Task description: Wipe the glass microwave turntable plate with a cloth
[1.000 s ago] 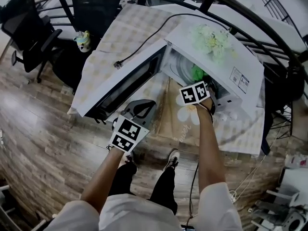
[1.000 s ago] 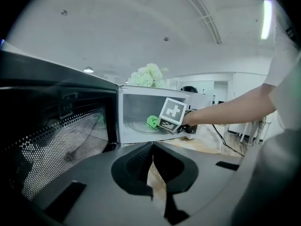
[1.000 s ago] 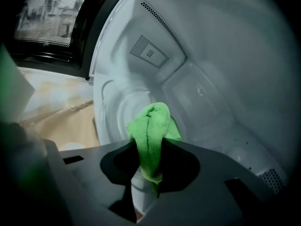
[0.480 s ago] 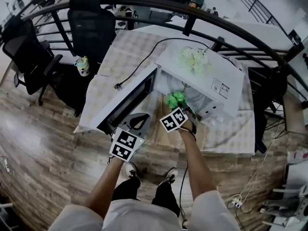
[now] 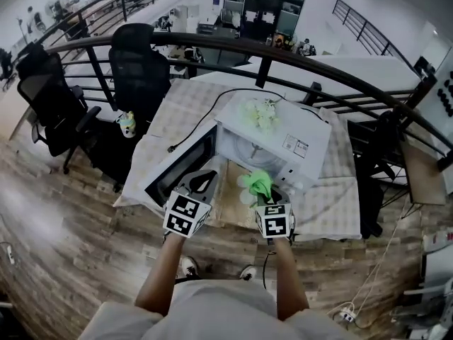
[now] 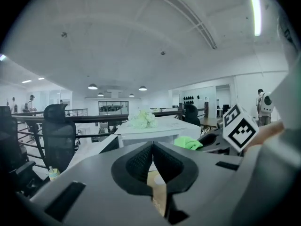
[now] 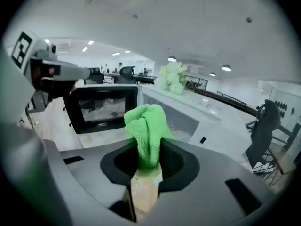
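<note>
Nearest, at the lower centre of the head view: left gripper (image 5: 204,177) pressed together on nothing, held in front of the open microwave door (image 5: 177,172). Just to its right, right gripper (image 5: 265,192) pinching a bunched green cloth (image 5: 256,183), in front of the oven mouth and above a tan mat (image 5: 230,198) on the desk (image 5: 333,204). Further up the frame, white microwave (image 5: 283,144) with cavity open. Inside it, glass turntable plate (image 5: 246,151), only faintly seen as a pale round shape. On top, a pale bunch of flowers (image 5: 260,112). Beyond, at upper left, black office chairs (image 5: 141,69) beside a dark railing (image 5: 297,52)
</note>
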The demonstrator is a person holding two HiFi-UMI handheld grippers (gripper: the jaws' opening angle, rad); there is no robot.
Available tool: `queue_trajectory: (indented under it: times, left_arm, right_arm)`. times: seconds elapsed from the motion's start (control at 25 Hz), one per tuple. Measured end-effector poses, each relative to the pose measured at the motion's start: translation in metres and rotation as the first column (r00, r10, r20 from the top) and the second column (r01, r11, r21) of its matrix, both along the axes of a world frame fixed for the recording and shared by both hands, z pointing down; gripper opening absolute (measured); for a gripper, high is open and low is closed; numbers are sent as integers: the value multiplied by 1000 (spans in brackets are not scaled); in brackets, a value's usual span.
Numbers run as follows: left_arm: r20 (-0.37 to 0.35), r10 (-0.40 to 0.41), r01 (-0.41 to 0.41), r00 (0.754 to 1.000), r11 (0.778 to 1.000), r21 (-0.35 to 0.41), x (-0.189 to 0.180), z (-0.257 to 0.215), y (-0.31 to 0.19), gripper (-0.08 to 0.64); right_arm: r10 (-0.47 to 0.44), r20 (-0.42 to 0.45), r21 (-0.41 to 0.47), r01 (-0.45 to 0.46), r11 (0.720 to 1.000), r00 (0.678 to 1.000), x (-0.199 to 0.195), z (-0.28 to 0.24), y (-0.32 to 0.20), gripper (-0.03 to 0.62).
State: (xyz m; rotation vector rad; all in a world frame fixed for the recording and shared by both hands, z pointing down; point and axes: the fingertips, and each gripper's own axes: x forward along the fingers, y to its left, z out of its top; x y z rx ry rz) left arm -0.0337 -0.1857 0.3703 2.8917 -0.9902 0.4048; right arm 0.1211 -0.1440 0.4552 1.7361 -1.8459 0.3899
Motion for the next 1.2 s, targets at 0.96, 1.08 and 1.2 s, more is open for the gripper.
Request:
queue_trajectory:
  times: [0.96,1.08,1.2]
  left_arm:
    - [-90,116,-78,989,936,344,29,-176,33,18]
    - [-90,124,-86,988,935,344,26,-180,41,18]
    - [-87,117,-79,989,930,359,23,-185,45,18]
  right_arm:
    - [-15,-113,491,69,869,993,37,-266,46,98]
    - [-14,-138,488,80,869,990,34,-268,49,95]
    - [-14,-147,483,84,871,989,31,-265,51,95]
